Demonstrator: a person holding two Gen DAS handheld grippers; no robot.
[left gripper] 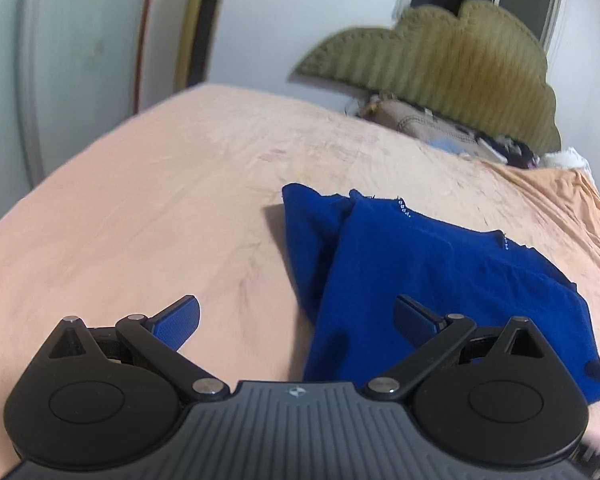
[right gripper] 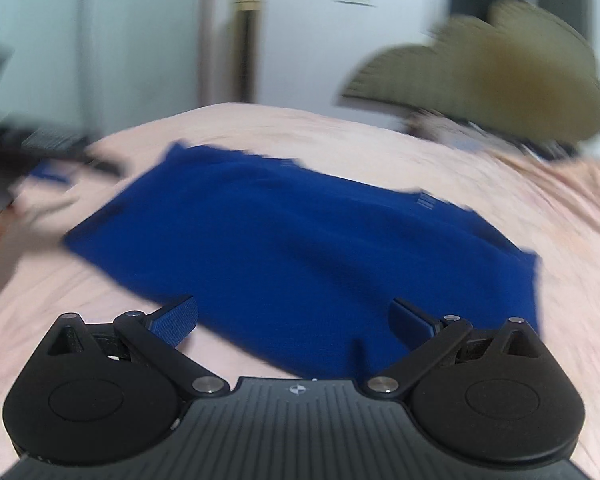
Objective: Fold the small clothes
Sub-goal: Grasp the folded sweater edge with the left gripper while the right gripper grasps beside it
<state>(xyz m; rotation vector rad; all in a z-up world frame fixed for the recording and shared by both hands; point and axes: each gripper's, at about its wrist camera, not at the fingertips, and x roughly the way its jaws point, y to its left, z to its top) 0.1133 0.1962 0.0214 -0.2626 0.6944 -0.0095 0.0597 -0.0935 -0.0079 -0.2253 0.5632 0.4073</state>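
A small royal-blue garment (left gripper: 440, 280) lies on the peach bed sheet (left gripper: 160, 200), folded over itself, with small white stitch marks along its far edge. My left gripper (left gripper: 296, 316) is open and empty, just above the sheet at the garment's left near edge; its right finger overlaps the cloth. In the right wrist view the same garment (right gripper: 300, 248) lies spread across the middle, blurred by motion. My right gripper (right gripper: 294, 316) is open and empty over the garment's near edge.
An olive scalloped headboard (left gripper: 460, 56) stands at the far right with pillows and clutter (left gripper: 440, 128) below it. A white wardrobe (left gripper: 40, 60) and a dark-and-gold post (left gripper: 204, 20) stand beyond the bed's far left. The other gripper shows blurred at the left (right gripper: 40, 148).
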